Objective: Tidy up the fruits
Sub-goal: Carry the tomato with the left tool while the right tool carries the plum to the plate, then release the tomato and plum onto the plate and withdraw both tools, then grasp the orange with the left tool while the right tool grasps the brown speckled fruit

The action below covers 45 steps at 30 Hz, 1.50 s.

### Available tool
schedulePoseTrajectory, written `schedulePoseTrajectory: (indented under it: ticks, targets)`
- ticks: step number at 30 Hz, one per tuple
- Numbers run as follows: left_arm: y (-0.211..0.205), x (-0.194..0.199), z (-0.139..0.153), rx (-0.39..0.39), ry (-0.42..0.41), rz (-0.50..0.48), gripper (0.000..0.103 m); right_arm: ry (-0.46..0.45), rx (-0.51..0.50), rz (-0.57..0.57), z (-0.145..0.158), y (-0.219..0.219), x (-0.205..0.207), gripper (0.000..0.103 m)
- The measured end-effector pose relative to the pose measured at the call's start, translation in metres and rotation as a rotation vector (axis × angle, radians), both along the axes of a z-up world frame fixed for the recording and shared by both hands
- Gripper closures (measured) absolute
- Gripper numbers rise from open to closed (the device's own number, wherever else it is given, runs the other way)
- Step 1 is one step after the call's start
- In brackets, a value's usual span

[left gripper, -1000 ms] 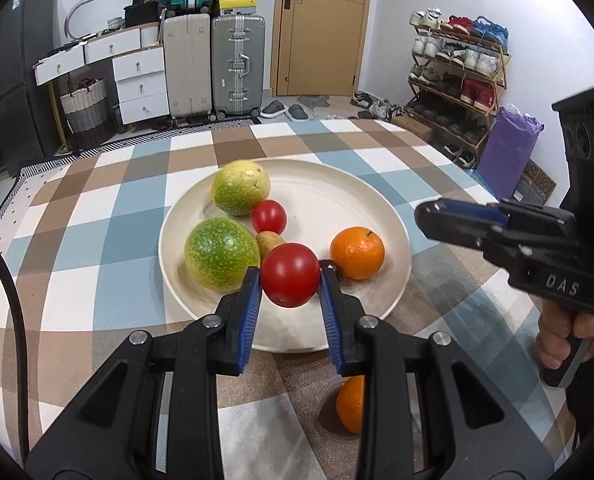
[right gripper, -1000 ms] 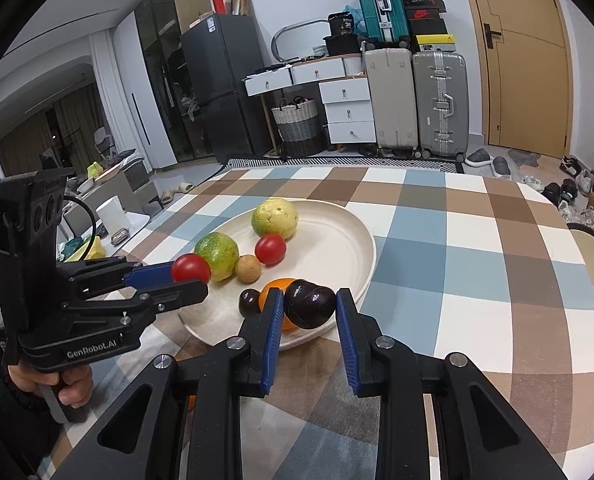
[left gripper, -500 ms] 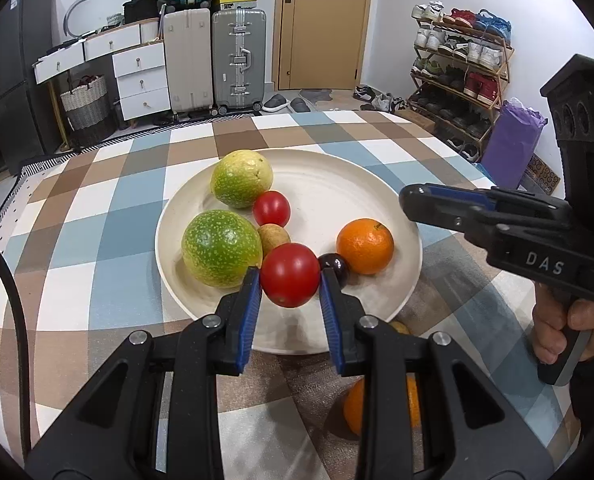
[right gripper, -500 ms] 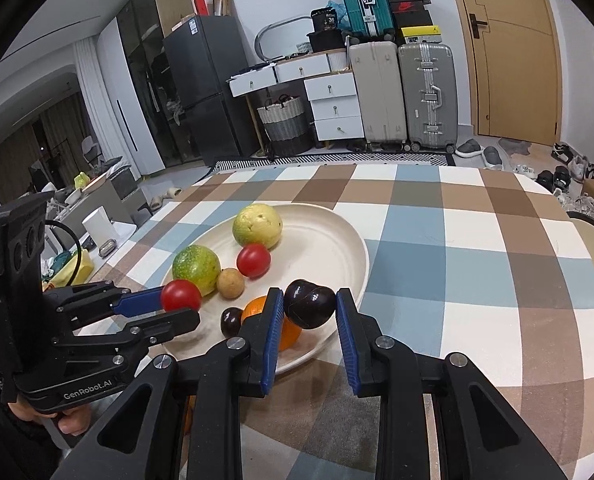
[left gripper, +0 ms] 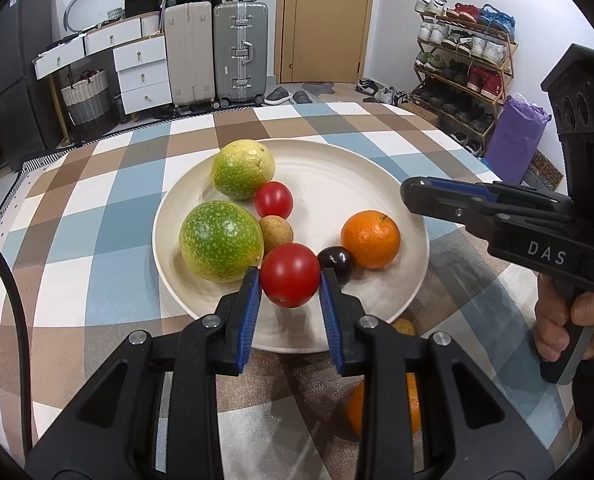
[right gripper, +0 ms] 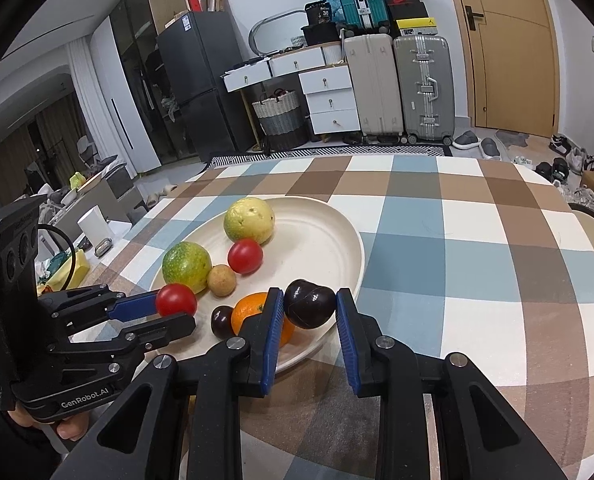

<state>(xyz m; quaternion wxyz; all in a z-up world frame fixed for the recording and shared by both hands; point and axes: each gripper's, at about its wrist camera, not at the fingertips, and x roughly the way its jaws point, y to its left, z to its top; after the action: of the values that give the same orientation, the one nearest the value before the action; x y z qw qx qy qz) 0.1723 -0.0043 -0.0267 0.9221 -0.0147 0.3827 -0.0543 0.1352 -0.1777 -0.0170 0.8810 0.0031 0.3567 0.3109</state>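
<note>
A cream plate (left gripper: 337,168) (right gripper: 321,232) on the checked table holds two green-yellow fruits (left gripper: 221,240) (left gripper: 243,168), a red tomato (left gripper: 273,199), a small brown fruit (left gripper: 277,232), an orange (left gripper: 371,239) and a dark plum (left gripper: 337,264). My left gripper (left gripper: 289,280) is shut on a second red tomato (left gripper: 289,275) (right gripper: 176,300) above the plate's near rim. My right gripper (right gripper: 309,310) is shut on a dark plum (right gripper: 309,308) over the plate's near right edge; it shows at the right of the left wrist view (left gripper: 417,196).
Another orange (left gripper: 385,408) and a small yellowish fruit (left gripper: 403,326) lie on the table below my left gripper, off the plate. Suitcases (left gripper: 217,52), drawers and a shoe rack (left gripper: 461,68) stand beyond the table. A round stool (right gripper: 593,240) is at the table's right.
Both grippers have moved forward and up over the plate with their fruit. The plate's dark plum has come into sight beside the orange.
</note>
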Motion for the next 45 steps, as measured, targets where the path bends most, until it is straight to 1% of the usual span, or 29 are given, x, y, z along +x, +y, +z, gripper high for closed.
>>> schedulePoseTrajectory:
  ticks: [5, 7, 9, 11, 12, 13, 14, 15, 16, 17, 18, 19, 20, 23, 24, 25, 26, 27, 29, 33, 36, 39, 45]
  targets:
    - [0.001, -0.002, 0.002, -0.003, -0.013, 0.001, 0.076, 0.012, -0.006, 0.002, -0.003, 0.002, 0.003, 0.075]
    - [0.000, -0.001, 0.002, 0.001, -0.016, -0.001, 0.076, 0.002, -0.004, 0.005, -0.002, 0.002, 0.003, 0.075]
    - [0.000, -0.001, 0.002, 0.005, -0.015, -0.001, 0.076, -0.011, -0.009, 0.003, -0.002, 0.004, 0.002, 0.071]
    - [0.001, -0.003, 0.003, 0.003, -0.015, 0.001, 0.076, -0.029, -0.016, 0.001, -0.001, 0.004, -0.001, 0.069]
    - [0.002, -0.004, 0.004, -0.001, -0.017, 0.002, 0.073, -0.037, -0.024, 0.001, 0.000, 0.004, -0.003, 0.066]
    - [0.003, -0.006, 0.005, -0.006, -0.021, 0.004, 0.068, -0.043, -0.029, 0.003, 0.001, 0.005, -0.005, 0.063]
    - [0.004, -0.008, 0.007, -0.009, -0.029, 0.007, 0.066, -0.043, -0.026, 0.006, 0.001, 0.004, -0.007, 0.056]
    - [0.005, -0.011, 0.010, -0.010, -0.038, 0.012, 0.058, -0.043, -0.020, 0.009, 0.002, 0.002, -0.008, 0.052]
    - [0.006, -0.013, 0.012, -0.009, -0.042, 0.015, 0.045, -0.041, -0.016, 0.009, 0.003, 0.001, -0.009, 0.051]
    - [0.006, -0.015, 0.014, -0.008, -0.047, 0.021, 0.037, -0.037, -0.016, 0.007, 0.003, 0.000, -0.010, 0.046]
    - [0.007, -0.019, 0.016, -0.007, -0.056, 0.036, 0.022, -0.034, -0.014, 0.006, 0.003, -0.001, -0.011, 0.034]
    - [0.009, -0.023, 0.018, -0.009, -0.067, 0.047, 0.018, -0.031, -0.008, 0.004, 0.004, -0.003, -0.012, 0.028]
    - [0.010, -0.027, 0.019, -0.013, -0.077, 0.054, 0.017, -0.026, 0.004, 0.000, 0.004, -0.006, -0.013, 0.020]
    - [0.011, -0.033, 0.020, -0.021, -0.067, 0.048, 0.015, -0.004, 0.018, -0.007, 0.003, -0.011, -0.017, 0.016]
    - [0.010, -0.035, 0.021, -0.019, -0.066, 0.050, 0.011, -0.001, 0.017, -0.005, 0.002, -0.011, -0.018, 0.014]
    - [0.010, -0.038, 0.022, -0.015, -0.069, 0.052, 0.005, -0.002, 0.013, -0.006, 0.002, -0.012, -0.020, 0.012]
    - [0.010, -0.040, 0.022, -0.013, -0.071, 0.054, 0.001, -0.005, 0.005, -0.005, 0.002, -0.012, -0.023, 0.007]
    - [0.009, -0.044, 0.022, -0.013, -0.076, 0.058, 0.001, -0.008, 0.000, -0.004, 0.002, -0.012, -0.025, 0.002]
    - [0.010, -0.050, 0.022, -0.021, -0.073, 0.061, 0.001, -0.016, -0.017, -0.003, 0.002, -0.011, -0.029, 0.000]
    - [0.011, -0.061, 0.020, -0.034, -0.057, 0.077, 0.001, 0.003, -0.030, 0.011, -0.001, -0.009, -0.033, 0.000]
    - [0.010, -0.069, 0.018, -0.045, -0.049, 0.080, 0.001, 0.006, -0.064, 0.034, -0.004, -0.004, -0.040, 0.000]
    - [0.007, -0.073, 0.016, -0.037, -0.040, 0.084, 0.001, 0.006, -0.088, 0.060, -0.007, -0.001, -0.049, 0.000]
    - [-0.006, -0.074, 0.009, -0.011, -0.006, 0.052, 0.001, 0.008, -0.117, 0.084, -0.008, 0.001, -0.057, 0.000]
